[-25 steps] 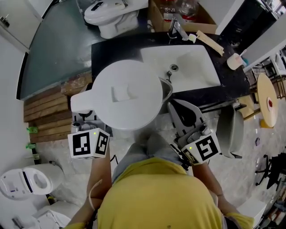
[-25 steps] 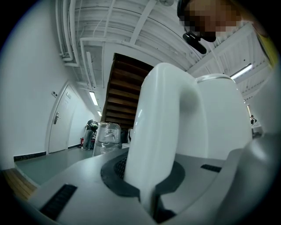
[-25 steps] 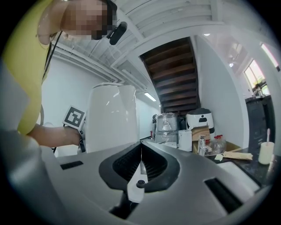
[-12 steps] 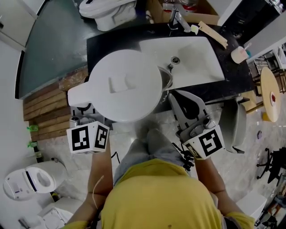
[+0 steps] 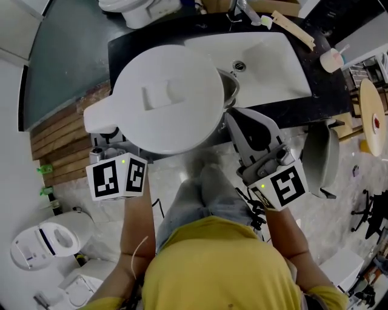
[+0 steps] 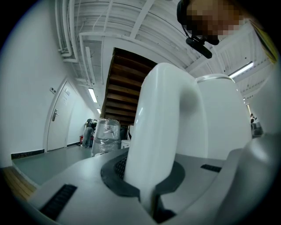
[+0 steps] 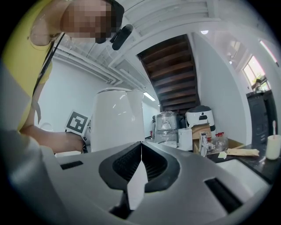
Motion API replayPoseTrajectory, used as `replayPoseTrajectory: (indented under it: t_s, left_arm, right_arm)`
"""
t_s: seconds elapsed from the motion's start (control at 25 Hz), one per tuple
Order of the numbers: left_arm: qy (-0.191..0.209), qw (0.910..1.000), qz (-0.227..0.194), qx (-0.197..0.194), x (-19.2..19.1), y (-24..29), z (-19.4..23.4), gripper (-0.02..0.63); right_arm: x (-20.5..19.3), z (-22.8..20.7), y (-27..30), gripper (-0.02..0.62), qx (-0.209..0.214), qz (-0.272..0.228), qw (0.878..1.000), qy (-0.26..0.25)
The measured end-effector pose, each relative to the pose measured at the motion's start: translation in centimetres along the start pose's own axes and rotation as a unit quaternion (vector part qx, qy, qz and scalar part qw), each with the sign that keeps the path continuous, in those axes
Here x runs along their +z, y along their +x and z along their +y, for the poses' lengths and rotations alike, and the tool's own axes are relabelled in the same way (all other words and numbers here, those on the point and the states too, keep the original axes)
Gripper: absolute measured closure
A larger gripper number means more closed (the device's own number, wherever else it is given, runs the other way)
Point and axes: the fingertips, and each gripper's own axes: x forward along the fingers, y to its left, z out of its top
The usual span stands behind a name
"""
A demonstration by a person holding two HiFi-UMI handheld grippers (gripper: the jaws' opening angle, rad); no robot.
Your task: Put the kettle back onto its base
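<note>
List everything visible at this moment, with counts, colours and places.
kettle: 1, white, held up before the counter
counter: 1, black, ahead of the person
sink: 1, white, set in the counter
faucet: 1, metal, behind the sink
cup: 1, pale, counter's right end
far toilet: 1, white, beyond the counter
near toilet: 1, white, floor, lower left
planks: several, brown, floor at left
round table: 1, light wood, far right
left claw: 1, grey, shut on the kettle
right claw: 1, grey, shut, empty
person: 1, yellow shirt

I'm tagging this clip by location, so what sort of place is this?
Probably a workshop or storeroom rather than a home kitchen: a white sink set in a black counter, toilets standing loose nearby, and a wooden pallet beside the counter.
</note>
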Motion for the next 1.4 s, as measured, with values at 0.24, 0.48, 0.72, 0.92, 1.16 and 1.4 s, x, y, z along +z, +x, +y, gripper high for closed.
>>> replayPoseTrajectory:
  t_s: [0.24,0.48,0.72,0.92,1.16,1.4]
  left_arm:
    - [0.005,1.0000,0.004,0.004,-1.1,1.4,0.0,0.580]
    - [0.008,0.9999,0.008,0.006,-2.3,2.6,-0.1,0.580]
    - [-0.003,0.9999,0.015,0.002,-3.4,3.1,-0.1,0.580]
    - [-0.006,0.9998,0.017,-0.001,-4.3,3.4,-0.5,0.580]
    - [0.002,0.9998,0.020,-0.002,-4.6,3.7,-0.7,0.580]
    - [0.007,0.9995,0.030,0.002,-5.6,3.7,-0.7,0.580]
  right_arm:
    - [-0.5,-1.1,1.3,0.578,-0.001,-0.006,1.000,0.008]
    - [-1.4,-1.6,2.7,0.578,0.004,-0.003,1.000,0.018]
    - [-1.9,-2.4,3.1,0.578,-0.006,0.000,1.000,0.027]
    - [-2.5,-3.2,3.1,0.578,-0.013,0.003,0.999,0.034]
    - [-3.2,-3.7,3.3,0.578,-0.018,0.005,0.999,0.042]
    - [-3.7,-4.1,3.5,0.578,-0.021,0.008,0.999,0.047]
